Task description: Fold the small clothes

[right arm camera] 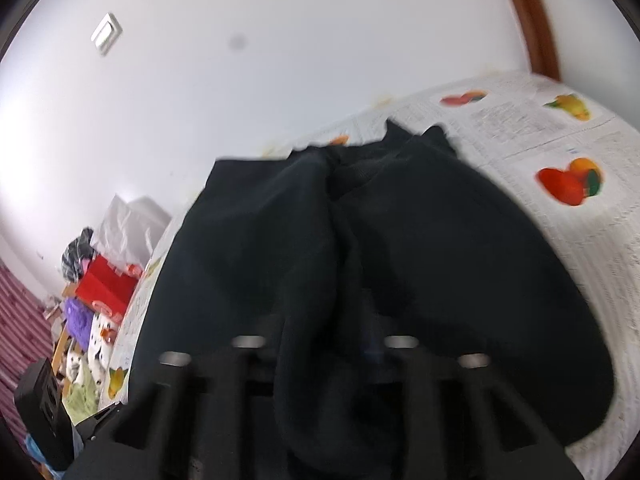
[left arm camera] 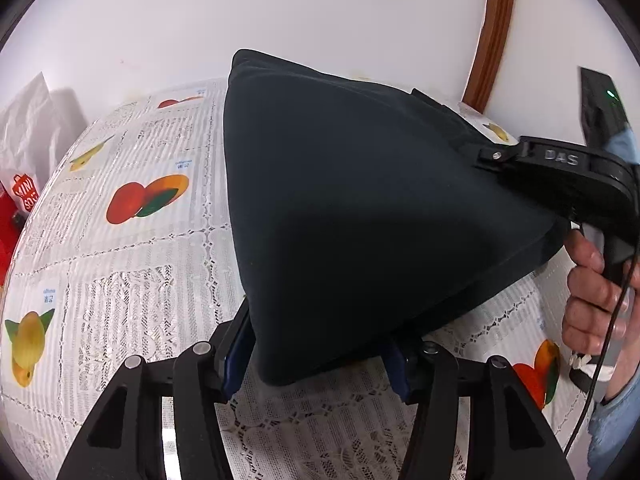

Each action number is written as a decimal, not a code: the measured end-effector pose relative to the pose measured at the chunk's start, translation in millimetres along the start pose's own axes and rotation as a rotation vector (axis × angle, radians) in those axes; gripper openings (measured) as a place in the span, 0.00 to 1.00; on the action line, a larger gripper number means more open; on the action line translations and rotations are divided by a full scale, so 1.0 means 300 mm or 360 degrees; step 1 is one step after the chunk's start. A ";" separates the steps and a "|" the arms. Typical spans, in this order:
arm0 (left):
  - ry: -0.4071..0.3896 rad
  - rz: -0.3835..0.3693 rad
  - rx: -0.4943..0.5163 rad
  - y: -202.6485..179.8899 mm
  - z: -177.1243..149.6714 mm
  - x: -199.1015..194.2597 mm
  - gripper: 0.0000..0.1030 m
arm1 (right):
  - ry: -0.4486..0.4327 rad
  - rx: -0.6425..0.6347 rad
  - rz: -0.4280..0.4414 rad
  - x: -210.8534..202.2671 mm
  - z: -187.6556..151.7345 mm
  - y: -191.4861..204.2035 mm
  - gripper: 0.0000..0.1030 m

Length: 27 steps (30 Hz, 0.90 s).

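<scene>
A small black garment [left arm camera: 360, 208] hangs stretched above the table, lifted off the cloth. My left gripper [left arm camera: 320, 364] is shut on its near lower corner, the blue pads pinching the fabric. My right gripper [left arm camera: 490, 156] shows in the left wrist view at the right, shut on the garment's far right edge, held by a hand [left arm camera: 592, 296]. In the blurred right wrist view the black garment [right arm camera: 380, 260] fills the middle and drapes over my right gripper [right arm camera: 324, 344], hiding its fingertips.
The table carries a white lace tablecloth with fruit prints [left arm camera: 120, 240]. A red bag [left arm camera: 16, 208] and a white plastic bag [left arm camera: 28, 136] stand at the table's left end. A white wall and a brown wooden frame [left arm camera: 492, 32] are behind. Boxes and toys [right arm camera: 92, 308] lie beyond the table.
</scene>
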<state>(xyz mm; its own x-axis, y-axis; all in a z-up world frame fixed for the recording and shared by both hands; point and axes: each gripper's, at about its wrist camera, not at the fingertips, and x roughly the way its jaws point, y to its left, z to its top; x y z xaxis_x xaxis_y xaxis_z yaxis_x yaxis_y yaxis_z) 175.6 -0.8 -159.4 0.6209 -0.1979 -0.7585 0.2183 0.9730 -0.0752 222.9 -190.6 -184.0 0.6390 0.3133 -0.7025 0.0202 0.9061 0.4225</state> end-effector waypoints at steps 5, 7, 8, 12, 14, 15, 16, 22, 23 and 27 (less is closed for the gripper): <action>-0.0007 0.0028 0.0005 0.001 -0.010 -0.003 0.55 | -0.0240 -0.0162 0.0071 -0.137 0.036 -0.006 0.10; -0.0007 0.0033 0.0007 0.001 -0.010 -0.002 0.55 | -0.0367 -0.0111 0.0040 -0.207 0.043 -0.051 0.10; -0.0008 0.0034 0.0012 0.000 -0.010 -0.002 0.55 | -0.0404 -0.0086 0.0004 -0.229 0.044 -0.080 0.10; -0.0030 0.0055 0.0059 -0.018 -0.006 -0.011 0.55 | -0.0247 0.0021 -0.0023 -0.187 0.032 -0.197 0.10; -0.0084 0.0054 0.0097 -0.046 -0.001 -0.029 0.53 | -0.0219 0.0031 -0.0038 -0.167 0.017 -0.203 0.11; -0.0092 0.0059 0.0119 -0.067 0.008 -0.023 0.53 | -0.0228 0.0010 -0.0061 -0.163 0.012 -0.193 0.11; -0.0067 0.0086 0.0132 -0.075 0.019 -0.010 0.53 | -0.0235 -0.0002 -0.0078 -0.162 0.012 -0.183 0.11; -0.0008 0.0122 0.0079 -0.076 0.038 0.034 0.54 | -0.0184 -0.0076 -0.0107 -0.178 0.057 -0.157 0.11; -0.0013 0.0133 0.0087 -0.079 0.035 0.035 0.55 | -0.0190 -0.0114 -0.0098 -0.190 0.067 -0.155 0.11; -0.0014 0.0136 0.0068 -0.071 0.032 0.041 0.55 | -0.0409 -0.0060 0.0009 -0.302 0.056 -0.207 0.10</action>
<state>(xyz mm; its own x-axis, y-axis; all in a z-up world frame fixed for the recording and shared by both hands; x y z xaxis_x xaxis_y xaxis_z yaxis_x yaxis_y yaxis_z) 185.8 -25.1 -160.9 0.6450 -0.1154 -0.7554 0.1958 0.9805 0.0175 176.7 -280.0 -137.0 0.8135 0.2404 -0.5296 -0.0096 0.9160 0.4011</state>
